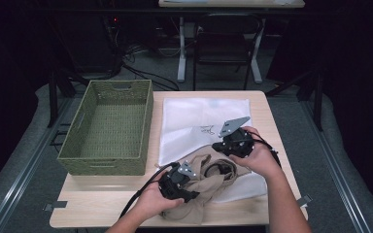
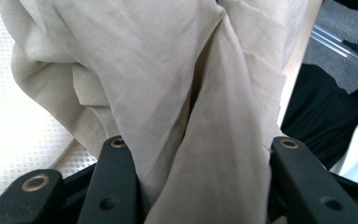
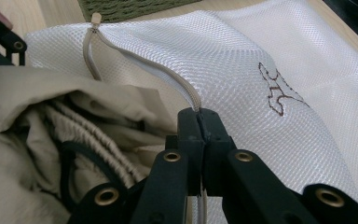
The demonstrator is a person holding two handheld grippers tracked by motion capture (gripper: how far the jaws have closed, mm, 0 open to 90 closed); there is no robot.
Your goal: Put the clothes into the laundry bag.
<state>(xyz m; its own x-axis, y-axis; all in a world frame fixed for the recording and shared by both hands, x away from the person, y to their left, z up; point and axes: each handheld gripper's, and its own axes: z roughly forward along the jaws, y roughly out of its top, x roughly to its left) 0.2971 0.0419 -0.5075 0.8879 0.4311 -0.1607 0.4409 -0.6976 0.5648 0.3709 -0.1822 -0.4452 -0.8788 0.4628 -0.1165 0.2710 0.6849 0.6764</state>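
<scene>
A crumpled beige garment (image 1: 209,179) lies at the table's near edge, partly on a white mesh bag (image 1: 199,116) spread flat behind it. My left gripper (image 1: 193,195) is shut on a thick bunch of the garment (image 2: 168,70), which fills the gap between its jaws (image 2: 203,144). My right gripper (image 1: 217,146) is shut on the bag's beige zipper edge (image 3: 193,95), its tips pressed together (image 3: 199,114), and holds that edge up over the garment. The garment's elastic waistband and dark drawstring (image 3: 88,135) lie under the raised bag mouth. The bag (image 3: 261,60) carries a small brown embroidered mark.
A green woven basket (image 1: 77,160) stands empty on the table's left half, close beside the bag. The table's right edge (image 1: 277,136) runs just past the right hand. A dark chair (image 1: 223,39) and desk legs stand on the floor beyond the table.
</scene>
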